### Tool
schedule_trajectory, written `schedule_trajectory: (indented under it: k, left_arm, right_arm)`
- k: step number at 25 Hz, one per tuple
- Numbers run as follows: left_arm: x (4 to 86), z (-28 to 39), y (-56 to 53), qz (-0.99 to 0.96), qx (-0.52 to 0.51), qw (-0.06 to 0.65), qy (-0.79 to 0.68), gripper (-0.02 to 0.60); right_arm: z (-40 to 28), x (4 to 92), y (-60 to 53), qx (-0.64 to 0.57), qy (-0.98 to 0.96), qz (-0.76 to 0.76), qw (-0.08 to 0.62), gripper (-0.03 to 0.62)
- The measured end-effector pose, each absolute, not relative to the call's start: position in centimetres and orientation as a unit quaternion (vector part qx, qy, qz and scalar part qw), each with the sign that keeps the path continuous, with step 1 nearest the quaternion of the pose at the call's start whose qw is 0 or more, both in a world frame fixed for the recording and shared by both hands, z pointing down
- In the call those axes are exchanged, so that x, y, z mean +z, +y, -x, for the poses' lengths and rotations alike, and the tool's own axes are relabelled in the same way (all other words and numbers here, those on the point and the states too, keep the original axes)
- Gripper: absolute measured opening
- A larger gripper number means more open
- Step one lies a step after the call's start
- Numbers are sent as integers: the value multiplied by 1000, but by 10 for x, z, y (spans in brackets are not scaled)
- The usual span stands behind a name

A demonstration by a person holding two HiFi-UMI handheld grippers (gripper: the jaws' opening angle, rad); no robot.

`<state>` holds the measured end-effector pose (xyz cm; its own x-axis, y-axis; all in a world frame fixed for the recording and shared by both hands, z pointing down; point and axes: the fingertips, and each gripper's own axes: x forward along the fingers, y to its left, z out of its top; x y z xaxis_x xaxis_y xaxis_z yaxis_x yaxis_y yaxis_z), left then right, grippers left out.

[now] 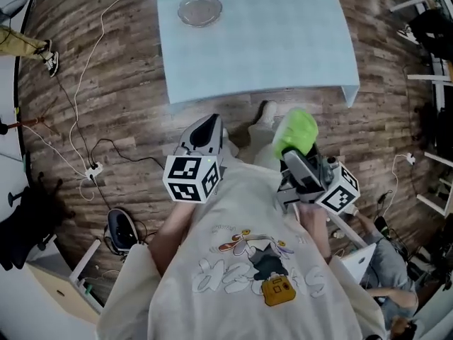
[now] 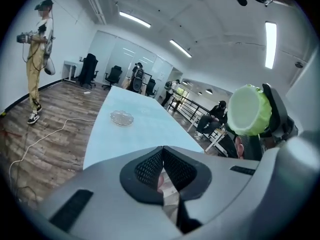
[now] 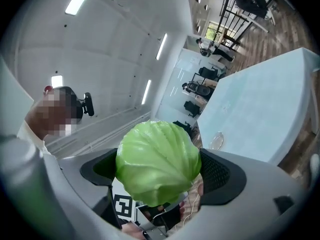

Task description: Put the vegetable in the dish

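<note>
A green cabbage [image 3: 157, 161] fills the jaws of my right gripper [image 3: 159, 170], which is shut on it. In the head view the cabbage [image 1: 294, 132] sits at the tip of the right gripper [image 1: 292, 147], held near my chest, short of the table. My left gripper [image 1: 207, 129] is beside it, jaws shut with nothing between them [image 2: 162, 171]. The cabbage [image 2: 250, 110] also shows at the right of the left gripper view. A clear glass dish [image 1: 199, 9] rests on the far left part of the pale blue table [image 1: 283, 41], far ahead of both grippers.
Wooden floor lies between me and the table. White cables [image 1: 85, 83] and a power strip [image 1: 92, 169] trail on the floor at left. Another person [image 2: 37, 59] stands far left. Chairs and desks stand beyond the table's far end and at right.
</note>
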<state>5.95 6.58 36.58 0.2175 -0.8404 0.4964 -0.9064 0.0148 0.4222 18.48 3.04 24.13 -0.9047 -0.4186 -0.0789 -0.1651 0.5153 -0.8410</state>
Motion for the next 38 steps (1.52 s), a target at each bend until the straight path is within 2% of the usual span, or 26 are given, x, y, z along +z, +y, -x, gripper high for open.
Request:
schedule_trajectory:
  k: [5,13,22,30,38]
  left_arm:
    - [358,-47,46,-675,32,335,-657,8]
    - [344,-17,-9,-620,14,311,-720,8]
    - [357,-1,-72,-559,69,283,-776,8]
    - [367,27,-99,-531,90,291,-790,8]
    - [401,45,-109,-490,69,318,-809,8]
  right_arm:
    - [-165,246,-4,-466,868,126,116,494]
    - [-112,255,-84,-439,897,30,35,494]
    - [-54,291,-193,-412,909,-53,-39,494]
    - [7,334,-246,-379,917,-73,-95,494]
    - [62,378,-247,-333,922,-109,-163,494]
